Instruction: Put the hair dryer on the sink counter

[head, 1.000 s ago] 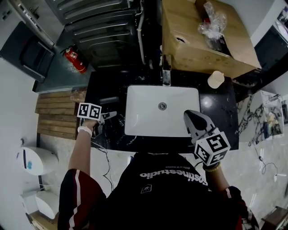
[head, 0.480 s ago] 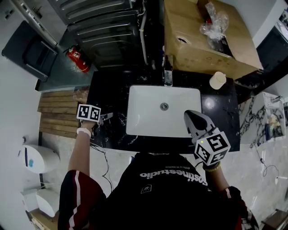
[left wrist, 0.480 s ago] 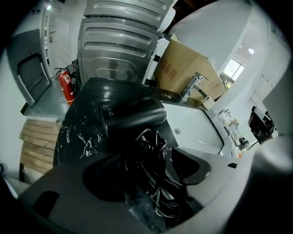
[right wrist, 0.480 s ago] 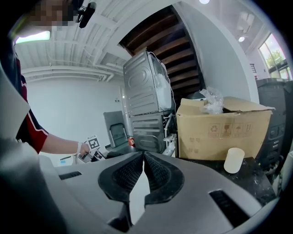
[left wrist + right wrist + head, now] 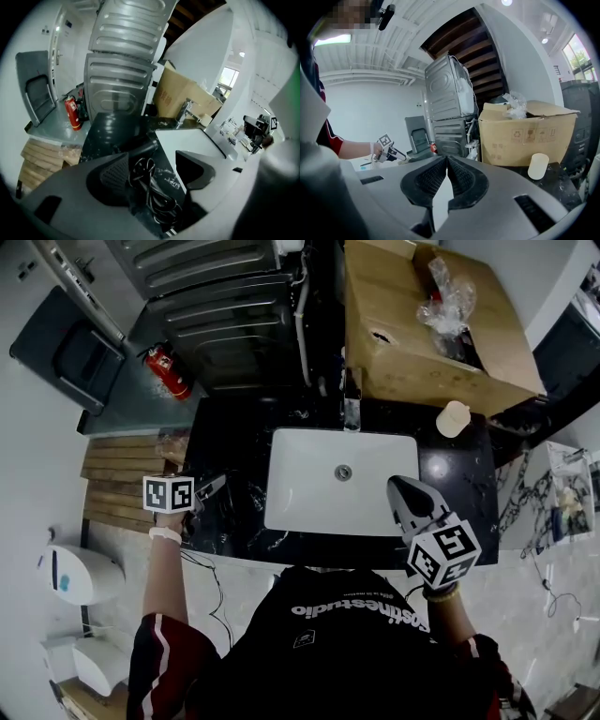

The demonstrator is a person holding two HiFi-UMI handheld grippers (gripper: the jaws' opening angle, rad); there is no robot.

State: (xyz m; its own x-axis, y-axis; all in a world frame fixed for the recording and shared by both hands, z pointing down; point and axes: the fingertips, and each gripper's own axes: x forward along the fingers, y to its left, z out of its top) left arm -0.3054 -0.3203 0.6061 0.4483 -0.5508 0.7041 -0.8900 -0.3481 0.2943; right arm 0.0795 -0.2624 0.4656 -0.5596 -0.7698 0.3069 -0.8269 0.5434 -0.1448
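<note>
One black hair dryer [image 5: 140, 149] with its coiled cord [image 5: 152, 192] lies on the glossy black sink counter [image 5: 230, 442], left of the one white rectangular basin [image 5: 342, 484], between the wide-apart jaws of the left gripper [image 5: 154, 171]. The right gripper [image 5: 446, 174], at the front right corner of the basin, holds its two ribbed jaws pressed together on nothing. Behind the basin stand one metal tap [image 5: 352, 409], one cardboard box [image 5: 422, 324] and one pale round cup [image 5: 453, 418].

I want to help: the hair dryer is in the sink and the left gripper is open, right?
No. The hair dryer lies on the counter beside the sink, not in it, per the left gripper view. The left gripper is open.
</note>
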